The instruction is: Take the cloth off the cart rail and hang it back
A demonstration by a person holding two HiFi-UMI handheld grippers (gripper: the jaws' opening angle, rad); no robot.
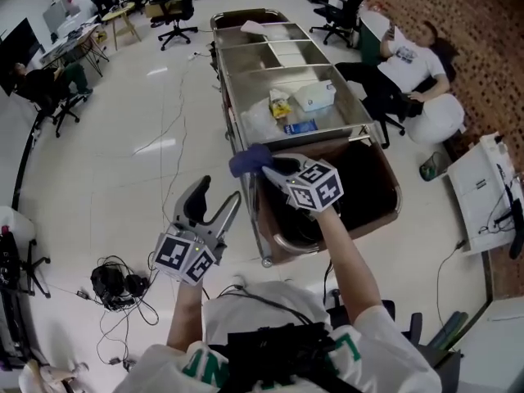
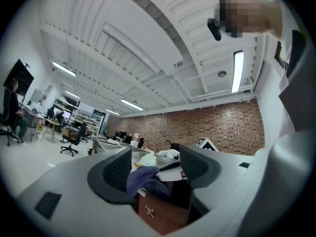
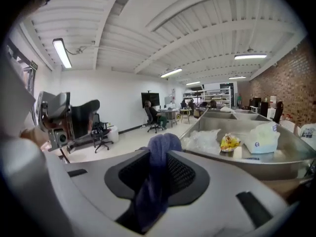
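A purple-blue cloth (image 1: 248, 160) is bunched in my right gripper (image 1: 268, 169), which is shut on it just above the near left corner of the steel cart, beside its side rail (image 1: 232, 115). In the right gripper view the cloth (image 3: 157, 154) runs up between the dark pads and folds over their tips. My left gripper (image 1: 219, 191) hangs lower and to the left of the cart, over the floor, with its jaws open and nothing in them. In the left gripper view the cloth (image 2: 144, 177) shows beyond the open jaws, above the brown bin (image 2: 160, 212).
The cart's steel tray (image 1: 354, 105) holds a white box (image 1: 314, 96), a yellow packet (image 1: 279, 105) and a plastic bag. A dark brown bin (image 1: 385, 188) sits at its near end. Cables and headphones (image 1: 115, 285) lie on the floor. A person (image 1: 409, 60) reclines at the right.
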